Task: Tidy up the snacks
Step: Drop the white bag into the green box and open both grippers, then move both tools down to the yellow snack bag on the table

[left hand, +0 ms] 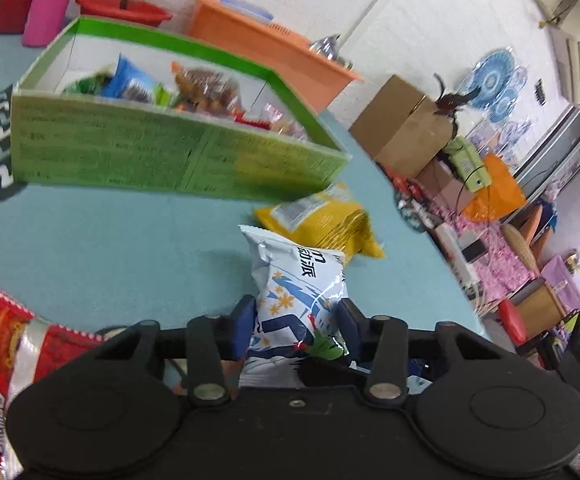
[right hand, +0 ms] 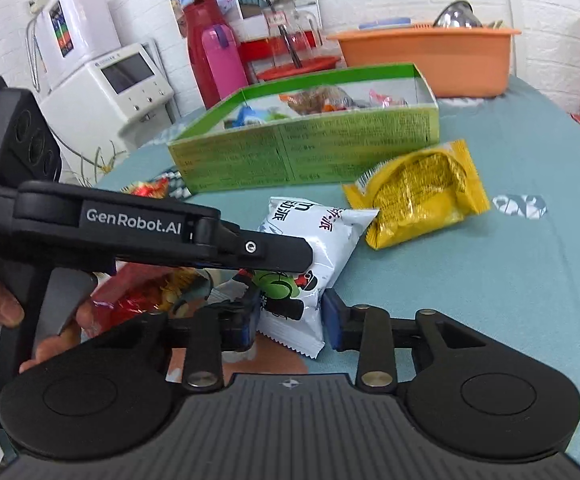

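Note:
A white snack packet (left hand: 298,280) (right hand: 310,236) lies on the teal tablecloth. My left gripper (left hand: 296,326) is shut on its near part, the blue pads pressing both sides. In the right wrist view the left gripper (right hand: 290,258) reaches in from the left over the packet's middle. My right gripper (right hand: 292,322) is shut on the packet's lower, crimped end. A yellow packet (left hand: 326,224) (right hand: 422,196) lies just beyond it. Behind stands the open green box (left hand: 169,152) (right hand: 290,152), holding several snack packets.
A red packet (left hand: 5,352) (right hand: 149,292) lies to the left. An orange basin (left hand: 257,40) (right hand: 430,60) and a pink bottle (left hand: 49,0) (right hand: 219,64) stand behind the box. The table edge (left hand: 430,248) curves away at right. A person's hand (right hand: 1,308) holds the left gripper's handle.

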Demonstrator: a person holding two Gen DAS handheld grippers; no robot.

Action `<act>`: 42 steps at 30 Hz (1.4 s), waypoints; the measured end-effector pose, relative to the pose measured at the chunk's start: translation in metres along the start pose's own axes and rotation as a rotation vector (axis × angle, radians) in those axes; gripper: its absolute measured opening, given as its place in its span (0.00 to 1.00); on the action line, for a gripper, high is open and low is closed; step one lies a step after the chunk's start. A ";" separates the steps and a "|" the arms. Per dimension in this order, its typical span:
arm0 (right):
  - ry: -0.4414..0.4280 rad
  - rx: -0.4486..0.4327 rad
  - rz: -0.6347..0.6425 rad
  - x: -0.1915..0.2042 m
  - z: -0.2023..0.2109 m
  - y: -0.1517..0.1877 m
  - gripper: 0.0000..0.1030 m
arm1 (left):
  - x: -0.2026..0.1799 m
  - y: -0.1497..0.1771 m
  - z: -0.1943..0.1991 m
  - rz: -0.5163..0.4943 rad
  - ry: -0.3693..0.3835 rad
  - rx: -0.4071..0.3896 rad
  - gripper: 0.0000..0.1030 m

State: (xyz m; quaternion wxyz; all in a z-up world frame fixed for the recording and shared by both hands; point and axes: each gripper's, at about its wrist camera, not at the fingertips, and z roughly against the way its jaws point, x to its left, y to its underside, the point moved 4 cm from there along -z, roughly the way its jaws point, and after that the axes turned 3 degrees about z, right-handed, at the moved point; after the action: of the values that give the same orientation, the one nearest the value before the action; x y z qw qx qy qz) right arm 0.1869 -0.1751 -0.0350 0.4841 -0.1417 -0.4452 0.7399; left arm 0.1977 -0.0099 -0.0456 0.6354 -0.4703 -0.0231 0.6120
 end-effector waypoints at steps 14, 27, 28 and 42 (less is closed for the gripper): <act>0.036 -0.243 0.143 -0.004 0.017 -0.100 0.51 | -0.034 -0.106 0.013 -0.067 0.050 -0.190 0.66; 0.066 -0.262 0.130 -0.057 -0.047 -0.145 0.51 | -0.015 -0.165 -0.056 -0.093 -0.014 -0.173 0.68; 0.068 -0.262 0.128 -0.060 -0.051 -0.146 0.51 | -0.013 -0.168 -0.060 -0.090 -0.015 -0.171 0.68; 0.185 -0.210 0.190 -0.066 -0.071 -0.126 0.96 | -0.001 -0.146 -0.061 -0.103 -0.081 -0.144 1.00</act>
State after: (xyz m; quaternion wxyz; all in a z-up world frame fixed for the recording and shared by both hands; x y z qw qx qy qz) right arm 0.3391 -0.1762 0.0103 0.4332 -0.3005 -0.4581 0.7156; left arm 0.3450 -0.0169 0.0125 0.6290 -0.4881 -0.1169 0.5937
